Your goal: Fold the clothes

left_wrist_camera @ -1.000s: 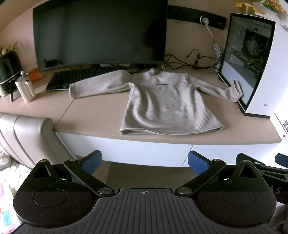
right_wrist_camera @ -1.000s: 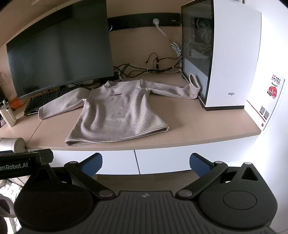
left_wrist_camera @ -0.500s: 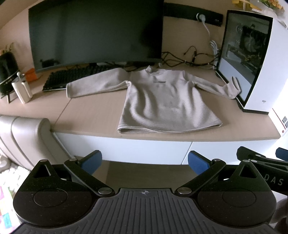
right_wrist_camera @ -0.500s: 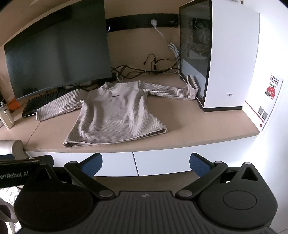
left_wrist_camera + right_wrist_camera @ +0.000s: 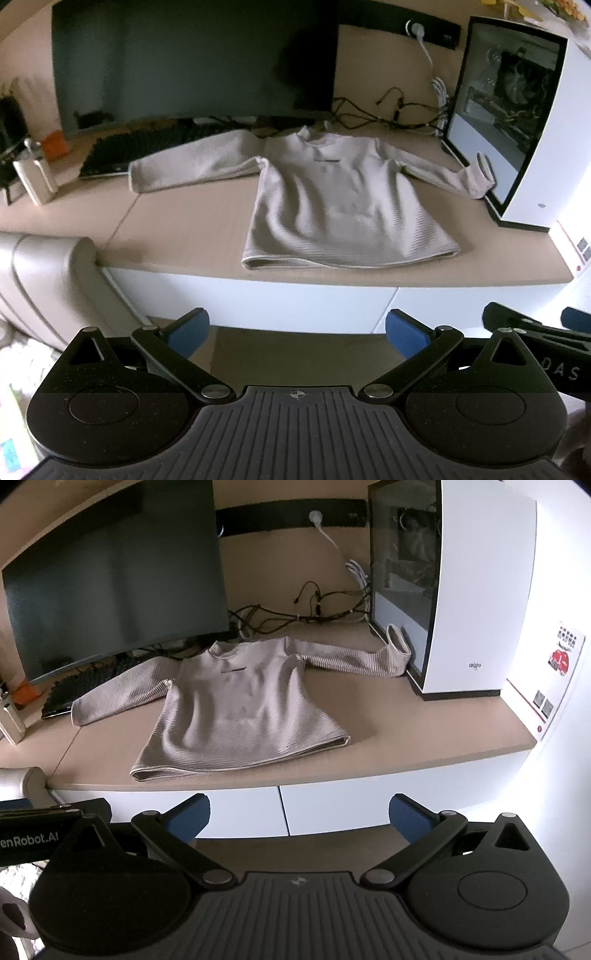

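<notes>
Behind everything a beige wall is carrying a black socket strip point(image 5: 291, 517), and a pale wooden desk point(image 5: 192, 229) is running below it with white drawer fronts point(image 5: 388, 797) under its edge. Lying flat near the front edge of the desk is a beige ribbed sweater point(image 5: 343, 206), unfolded, front up, neck toward the wall and hem toward the cameras. Its sleeves are spreading out to both sides: one is lying over the end of a black keyboard point(image 5: 122, 155), the other is reaching a white PC case point(image 5: 476, 590), with the cuff turning up against the glass side panel. Through that glass some parts inside the case are showing dimly, too blurred to name. A dark monitor point(image 5: 192, 62) is standing behind the sweater, and loose cables point(image 5: 295, 609) are trailing between it and the case. Both grippers are hovering well in front of the desk, clear of the cloth. The left gripper point(image 5: 295, 332) is spreading its blue pads wide with nothing between them, and the right gripper point(image 5: 299, 814) is doing the same. Only the left view is showing a padded grey chair arm point(image 5: 44, 280) and a small white bottle point(image 5: 37, 177) at the desk's left end, plus part of the right gripper at its right edge. Only the right view is showing a sticker point(image 5: 554, 679) on the white wall beside the case.
</notes>
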